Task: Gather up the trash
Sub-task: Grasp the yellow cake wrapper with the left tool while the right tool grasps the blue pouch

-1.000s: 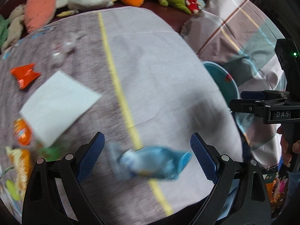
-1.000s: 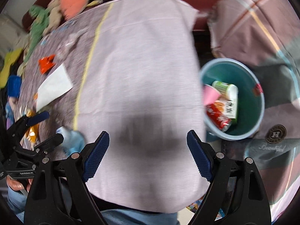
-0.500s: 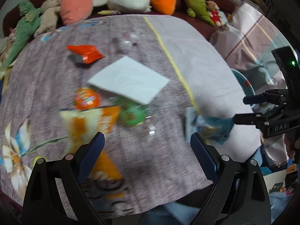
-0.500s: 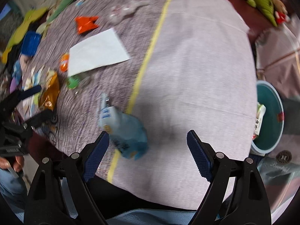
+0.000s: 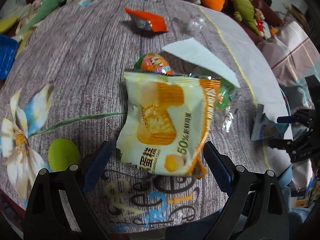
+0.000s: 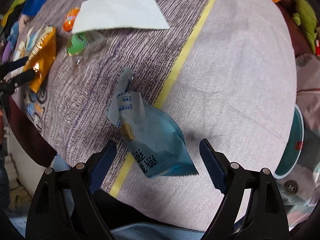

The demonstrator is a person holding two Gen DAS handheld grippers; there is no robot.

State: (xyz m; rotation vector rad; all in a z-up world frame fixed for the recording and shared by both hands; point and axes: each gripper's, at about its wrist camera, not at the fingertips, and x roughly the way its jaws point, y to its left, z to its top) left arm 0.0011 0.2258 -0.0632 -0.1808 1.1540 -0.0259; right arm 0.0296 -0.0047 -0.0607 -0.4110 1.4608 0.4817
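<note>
Soft light, fisheye warp, motion blur

The yellow cake wrapper [image 5: 160, 124] carried "50%" in dark print along its right side, followed by small Chinese characters too blurred to read, and large Chinese characters near its lower edge, partly cut off. The right claw [image 5: 288, 134], seen from the left wrist, bore pale letters reading roughly "DAS" on its black body. The blue snack pouch [image 6: 152, 138] showed lines of small Chinese print, each with a "0", on its white torn top, and larger blue characters near its base. A round badge [image 6: 290, 187] with an "H" stood beside the teal bucket [image 6: 294, 144], with script below it too faint to make out.
</note>
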